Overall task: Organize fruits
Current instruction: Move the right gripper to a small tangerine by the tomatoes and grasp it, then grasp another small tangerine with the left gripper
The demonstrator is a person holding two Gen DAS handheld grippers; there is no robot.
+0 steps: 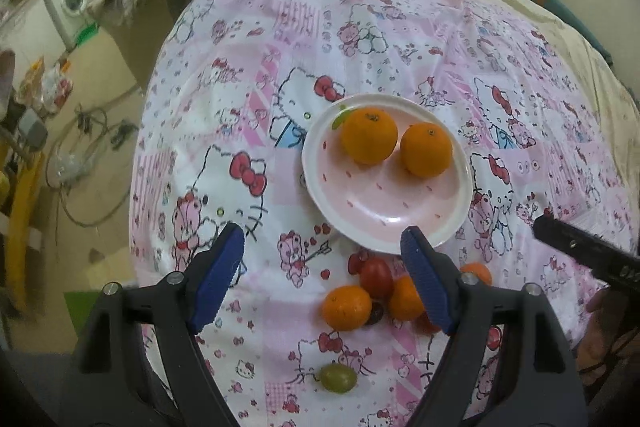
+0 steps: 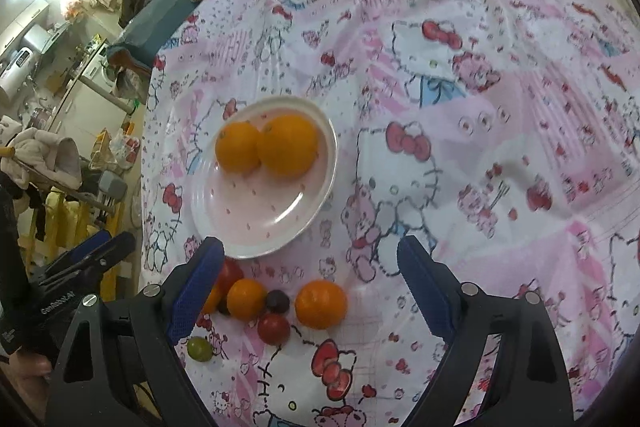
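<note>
Cartoon-print bedsheet (image 1: 280, 39) carries plate (image 1: 400, 227), two oranges (image 1: 369, 135); loose fruit cluster (image 2: 276, 303) nearby; both claws released, empty

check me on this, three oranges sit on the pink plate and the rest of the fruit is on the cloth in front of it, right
Not quite: the plate holds two oranges, one beside the other, as the left wrist view shows. The rest of the fruit does lie on the cloth in front of it.

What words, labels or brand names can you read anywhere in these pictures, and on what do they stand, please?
"GenRobot.AI": white lettering on the left gripper body, right wrist view.
White label below it: too blurred to read.
Printed bedsheet: cartoon figures only, no words.
Plate: no text.
</note>
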